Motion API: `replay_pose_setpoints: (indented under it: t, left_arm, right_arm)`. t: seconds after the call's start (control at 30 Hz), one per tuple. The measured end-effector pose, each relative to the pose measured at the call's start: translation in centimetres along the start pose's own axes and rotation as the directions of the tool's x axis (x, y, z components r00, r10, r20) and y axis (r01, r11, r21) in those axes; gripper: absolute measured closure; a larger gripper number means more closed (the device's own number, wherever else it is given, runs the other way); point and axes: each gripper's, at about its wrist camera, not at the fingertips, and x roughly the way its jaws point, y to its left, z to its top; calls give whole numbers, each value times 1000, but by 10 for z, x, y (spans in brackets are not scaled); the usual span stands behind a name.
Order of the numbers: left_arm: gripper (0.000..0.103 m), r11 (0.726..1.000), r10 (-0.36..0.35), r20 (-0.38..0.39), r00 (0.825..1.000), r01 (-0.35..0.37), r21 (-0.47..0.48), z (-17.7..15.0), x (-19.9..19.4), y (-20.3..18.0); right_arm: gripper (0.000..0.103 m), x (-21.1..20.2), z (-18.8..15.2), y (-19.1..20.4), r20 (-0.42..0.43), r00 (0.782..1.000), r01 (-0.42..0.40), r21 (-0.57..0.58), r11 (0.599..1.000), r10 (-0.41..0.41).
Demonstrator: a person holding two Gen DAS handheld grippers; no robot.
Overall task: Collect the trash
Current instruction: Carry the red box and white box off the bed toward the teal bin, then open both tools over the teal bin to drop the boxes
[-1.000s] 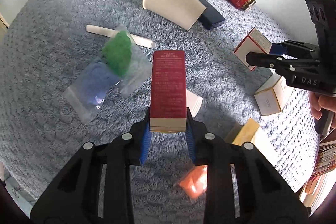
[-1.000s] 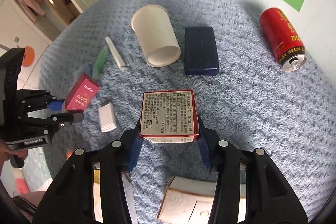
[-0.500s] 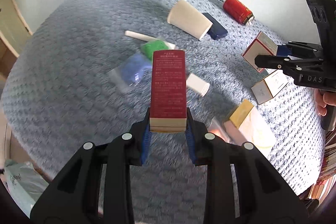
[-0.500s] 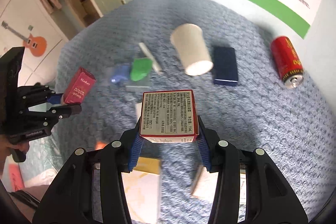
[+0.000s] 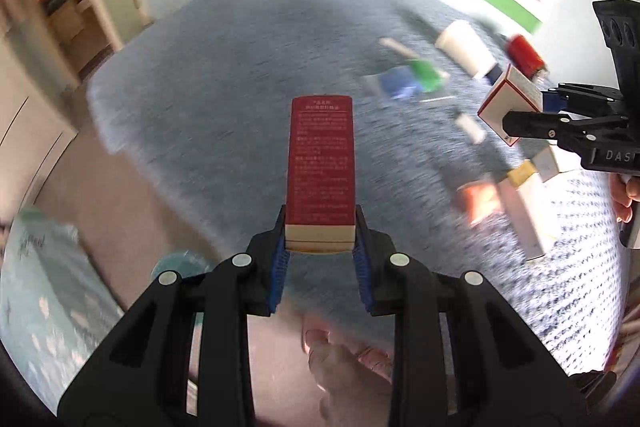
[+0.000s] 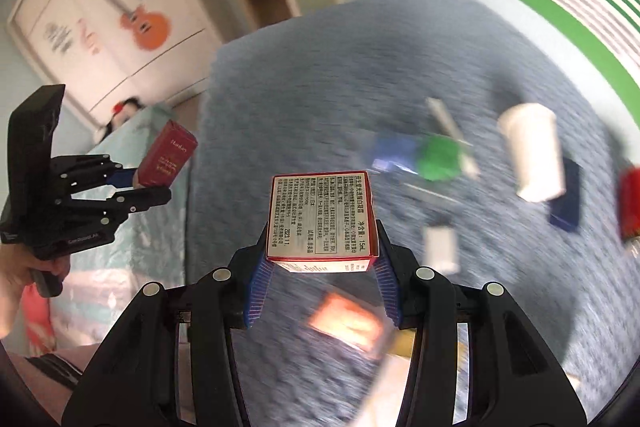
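Transport is the step in hand: both tongs are loaded and lifted off the grey-blue textured surface [image 5: 224,79], with no bin in either view. The left tongs [image 5: 320,247] pinch the lower end of a tall dark-red carton [image 5: 322,163], blue pads pressed on its two sides, so the carton stands out ahead of them above the near edge of the surface. The right tongs [image 6: 322,259] pinch a squat red-edged box [image 6: 322,215] with a white printed label, pads tight against its flanks; from the left wrist view the same box [image 5: 510,99] hangs at the right over the litter. What remains lies scattered across the far half of the surface and is smeared by blur: a white paper cup [image 6: 534,151] on its side, a dark blue flat case [image 6: 566,197] touching the cup, a red can [image 6: 630,205] at the edge of view, a green packet [image 6: 440,157] beside a blue one, a pale stick [image 6: 450,135], and an orange wrapper [image 6: 344,319] near the tongs. The job looks barely begun, since most pieces are still lying there. The next move, as I judge it, calls for finding the trash container, bringing each carton over its mouth, and only then spreading the tongs; the tall carton, gripped at one end, could swing or slip if it is jolted.
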Motion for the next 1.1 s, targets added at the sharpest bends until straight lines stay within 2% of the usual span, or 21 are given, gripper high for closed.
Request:
replay_pose_setpoints:
  t: [0.23,0.4,0.6,0.83,1.1]
  left_arm:
    - [77,979,95,-18,995,-97,-182,-42,-18,80]
    - [77,948,130,-53,990,-140,-286,-72,-15,143]
    - [77,915,150,-106,983,-178,-361,-96,-3,201]
    - [77,875,156,-158,975,-211,-436,-118,13,255]
    - [77,829,118,-219,969,-218,-516,-142,50,300]
  right_arm:
    - [56,54,46,80,-67,990,-131,-155,979,122]
    - [56,101,78,149,-142,973,-217,-274,937,184]
    - [56,153,106,214,-234,945,-301,-359,884,227]
    - [56,223,131,270,-361,897,-392,-392,832,253]
    - [56,296,137,307,-484,837,-457,-364,812,254]
